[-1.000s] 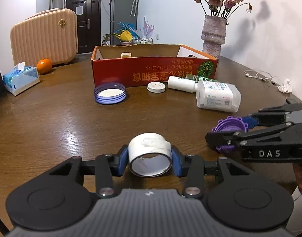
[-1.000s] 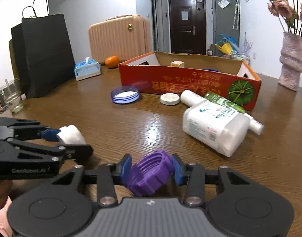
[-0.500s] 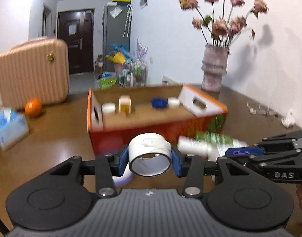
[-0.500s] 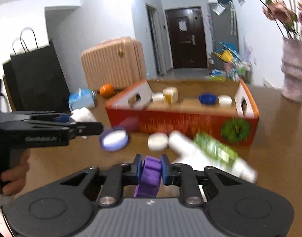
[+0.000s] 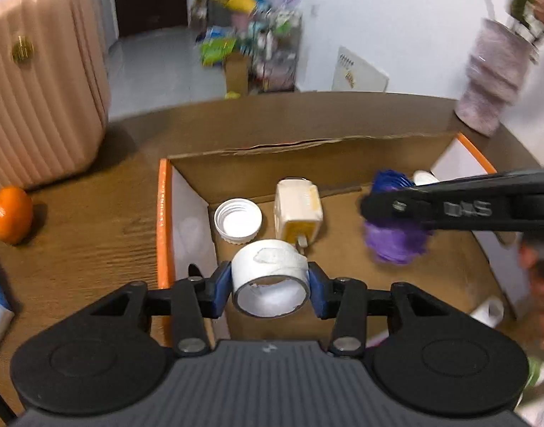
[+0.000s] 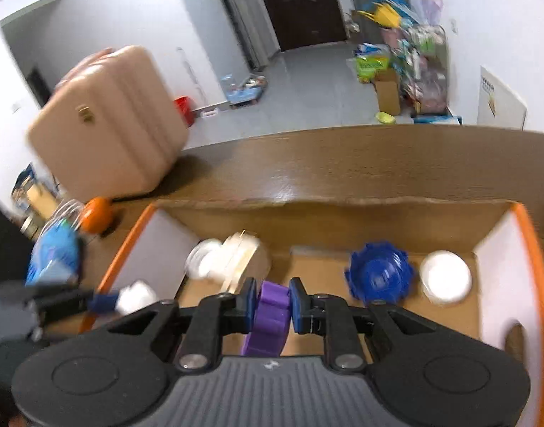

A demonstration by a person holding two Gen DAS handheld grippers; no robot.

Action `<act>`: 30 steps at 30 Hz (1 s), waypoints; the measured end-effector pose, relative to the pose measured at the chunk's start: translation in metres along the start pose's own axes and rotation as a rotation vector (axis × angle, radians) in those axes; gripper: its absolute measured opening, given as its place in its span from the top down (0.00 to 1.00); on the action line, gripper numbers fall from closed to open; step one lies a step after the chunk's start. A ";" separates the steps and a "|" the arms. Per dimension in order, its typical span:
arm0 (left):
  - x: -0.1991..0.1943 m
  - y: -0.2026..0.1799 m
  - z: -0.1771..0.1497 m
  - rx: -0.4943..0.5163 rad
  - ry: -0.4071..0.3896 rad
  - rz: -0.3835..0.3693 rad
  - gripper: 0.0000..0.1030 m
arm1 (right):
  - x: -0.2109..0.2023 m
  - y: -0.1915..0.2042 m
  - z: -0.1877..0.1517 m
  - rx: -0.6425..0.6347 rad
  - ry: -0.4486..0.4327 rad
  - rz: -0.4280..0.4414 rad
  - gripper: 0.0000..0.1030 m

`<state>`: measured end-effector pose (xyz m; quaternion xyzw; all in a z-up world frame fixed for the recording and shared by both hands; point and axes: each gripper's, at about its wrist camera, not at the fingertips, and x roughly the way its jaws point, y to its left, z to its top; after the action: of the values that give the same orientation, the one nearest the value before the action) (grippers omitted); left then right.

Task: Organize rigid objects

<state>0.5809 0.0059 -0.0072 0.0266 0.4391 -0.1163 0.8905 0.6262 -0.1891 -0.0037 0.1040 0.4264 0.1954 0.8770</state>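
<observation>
Your left tongs [image 5: 270,284] clamp the white hollow tape roll [image 5: 270,277] across its outer wall; your right tongs [image 6: 272,306] pinch the ribbed purple plastic cap [image 6: 268,315] by its flat faces. Both hang over the open cardboard box [image 6: 396,210]. Both look light, stiff, likely slippery.

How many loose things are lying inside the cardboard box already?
4: a white cap near the left wall, a cream block beside it, a blue cap and a white lid toward the right wall. The grippers may hide others.
</observation>
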 end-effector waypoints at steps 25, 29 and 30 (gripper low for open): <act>-0.141 -0.011 -0.013 -0.030 -0.147 0.067 0.22 | -0.190 0.015 -0.034 -0.188 -0.191 -0.132 0.30; -0.183 -0.026 -0.055 -0.033 -0.213 0.012 0.20 | -0.227 0.012 -0.075 -0.153 -0.253 -0.098 0.26; -0.190 -0.030 -0.068 -0.044 -0.219 0.005 0.20 | -0.234 0.011 -0.085 -0.150 -0.260 -0.088 0.26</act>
<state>0.4095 0.0220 0.1020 -0.0046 0.3416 -0.1064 0.9338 0.4251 -0.2790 0.1132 0.0440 0.2976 0.1731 0.9378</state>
